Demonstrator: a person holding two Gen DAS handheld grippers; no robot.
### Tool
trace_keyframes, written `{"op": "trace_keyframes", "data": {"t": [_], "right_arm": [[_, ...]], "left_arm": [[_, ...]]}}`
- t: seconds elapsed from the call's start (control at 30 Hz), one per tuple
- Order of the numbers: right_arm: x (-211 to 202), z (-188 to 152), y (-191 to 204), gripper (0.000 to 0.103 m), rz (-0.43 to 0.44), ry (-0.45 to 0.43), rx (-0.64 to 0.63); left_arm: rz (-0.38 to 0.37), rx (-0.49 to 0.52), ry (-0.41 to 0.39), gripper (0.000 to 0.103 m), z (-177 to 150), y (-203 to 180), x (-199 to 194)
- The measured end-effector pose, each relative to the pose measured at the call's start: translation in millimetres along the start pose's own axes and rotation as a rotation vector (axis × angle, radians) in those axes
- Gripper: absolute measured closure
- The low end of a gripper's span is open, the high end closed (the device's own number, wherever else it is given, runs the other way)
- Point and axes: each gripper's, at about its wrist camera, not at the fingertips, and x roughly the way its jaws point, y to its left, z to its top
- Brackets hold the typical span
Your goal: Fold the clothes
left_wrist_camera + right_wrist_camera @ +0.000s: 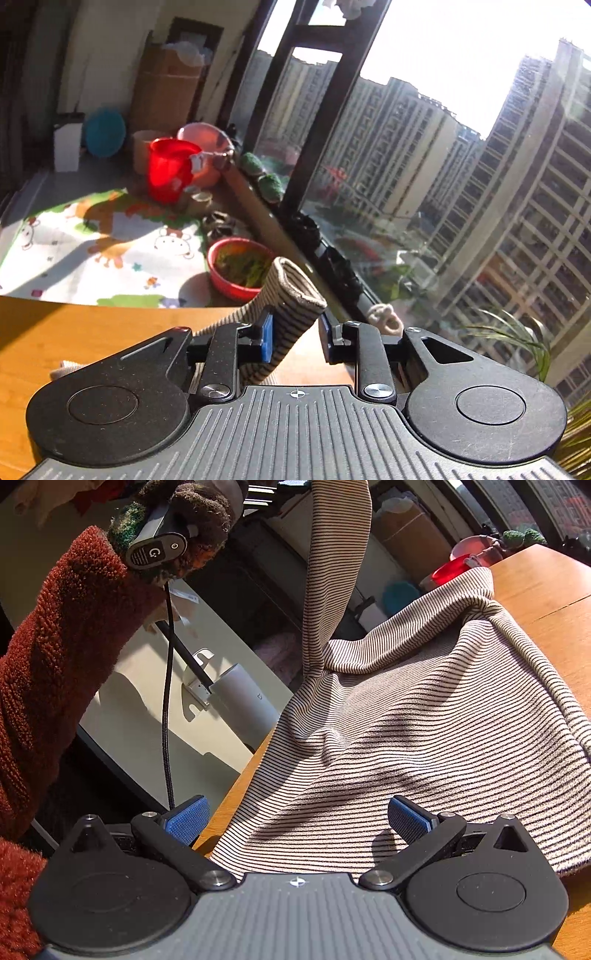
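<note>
The left gripper [295, 338], jaws parted around the beige black-striped knit garment's [424, 720] cuff [291, 295], should lay that sleeve flat across the body on the wooden table [546, 590]; the right gripper [297, 821] hovers spread, empty.

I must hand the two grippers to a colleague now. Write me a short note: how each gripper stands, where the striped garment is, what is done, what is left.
Left gripper: jaws partly apart; the striped sleeve cuff stands between them against the left pad, with a gap at the right pad. It looks like a release, not a firm grip.
Right gripper: jaws wide open, low over the striped garment, holding nothing.
Garment: body spread and rumpled on the wooden table, one sleeve lifted.
Done: no finished fold visible.
Left: probably lay the sleeve across the body, smooth it, fold.
</note>
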Motion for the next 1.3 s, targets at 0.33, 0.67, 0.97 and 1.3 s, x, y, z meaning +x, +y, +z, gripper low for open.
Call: {"op": "trace_keyframes", "data": {"t": [0.33, 0.67, 0.97, 1.3], "right_arm": [[6, 0, 6, 0.0, -0.025, 0.004, -0.012], [-7, 21, -4, 0.0, -0.104, -0.098, -0.004], [13, 79, -24, 0.0, -0.22, -0.237, -0.009], [84, 104, -49, 0.0, -0.333, -0.004, -0.01]], "left_arm": [[-0.125, 0.026, 0.011, 0.044, -27, 6, -9], [-0.009, 0.066, 0.136, 0.016, -148, 96, -24], [-0.071, -0.103, 0.134, 0.01, -201, 159, -20], [-0.028, -0.132, -0.025, 0.009, -203, 197, -19]]}}
